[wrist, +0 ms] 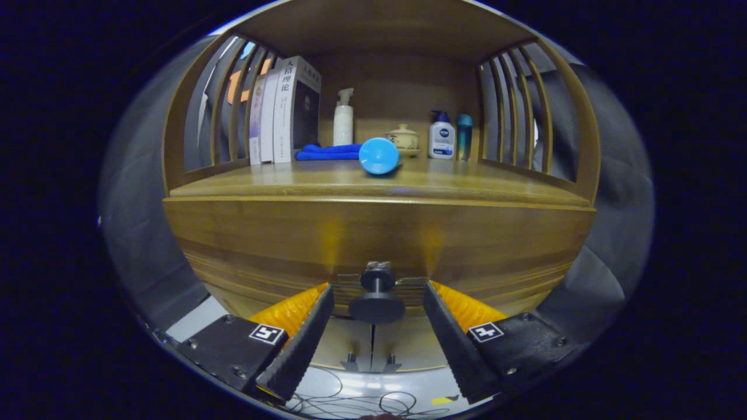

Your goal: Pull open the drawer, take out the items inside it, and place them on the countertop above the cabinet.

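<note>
A wooden cabinet stands right in front of me, its drawer front (373, 236) closed under the countertop (373, 184). A dark round knob (376, 303) sticks out from the drawer front on a short stem. My gripper (378, 291) is open, one finger on each side of the knob, with a gap between each finger and the knob. A round blue object (379, 156) lies on the countertop straight beyond the knob. The drawer's inside is hidden.
On the countertop at the back stand books (286, 114), a folded blue cloth (328, 152), a white spray bottle (343, 119), a small lidded cup (402, 139), a lotion bottle (442, 137) and a teal bottle (464, 135). Slatted wooden sides (516, 111) flank it. Lower doors (373, 347) and floor cables (362, 402) show below.
</note>
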`<act>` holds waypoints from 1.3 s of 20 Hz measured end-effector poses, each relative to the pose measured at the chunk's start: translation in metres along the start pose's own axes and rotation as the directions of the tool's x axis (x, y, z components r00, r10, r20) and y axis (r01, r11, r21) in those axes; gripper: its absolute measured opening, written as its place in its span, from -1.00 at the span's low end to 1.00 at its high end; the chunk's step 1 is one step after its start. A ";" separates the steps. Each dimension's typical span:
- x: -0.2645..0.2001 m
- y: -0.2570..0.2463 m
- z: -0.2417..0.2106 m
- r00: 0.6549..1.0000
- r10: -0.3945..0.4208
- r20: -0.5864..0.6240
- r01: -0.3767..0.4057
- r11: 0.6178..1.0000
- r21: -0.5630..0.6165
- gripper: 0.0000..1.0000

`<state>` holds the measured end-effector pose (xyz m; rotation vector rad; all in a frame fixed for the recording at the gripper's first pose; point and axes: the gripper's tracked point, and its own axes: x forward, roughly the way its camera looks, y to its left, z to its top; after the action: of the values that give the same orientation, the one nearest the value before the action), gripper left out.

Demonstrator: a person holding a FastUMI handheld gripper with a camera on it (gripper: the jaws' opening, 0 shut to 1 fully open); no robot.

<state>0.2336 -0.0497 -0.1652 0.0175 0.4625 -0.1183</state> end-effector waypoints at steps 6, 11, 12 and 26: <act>-0.070 -0.006 0.002 0.995 0.029 0.098 -0.025 0.999 -0.041 0.99; -0.137 -0.002 0.022 0.977 0.108 0.186 -0.100 0.994 -0.049 0.99; -0.149 -0.001 0.025 0.972 0.115 0.206 -0.106 0.993 -0.053 0.99; -0.269 -0.007 0.066 0.896 0.120 0.427 -0.128 0.992 -0.009 0.98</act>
<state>0.0228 -0.0294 0.0141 0.0390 0.0194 0.0017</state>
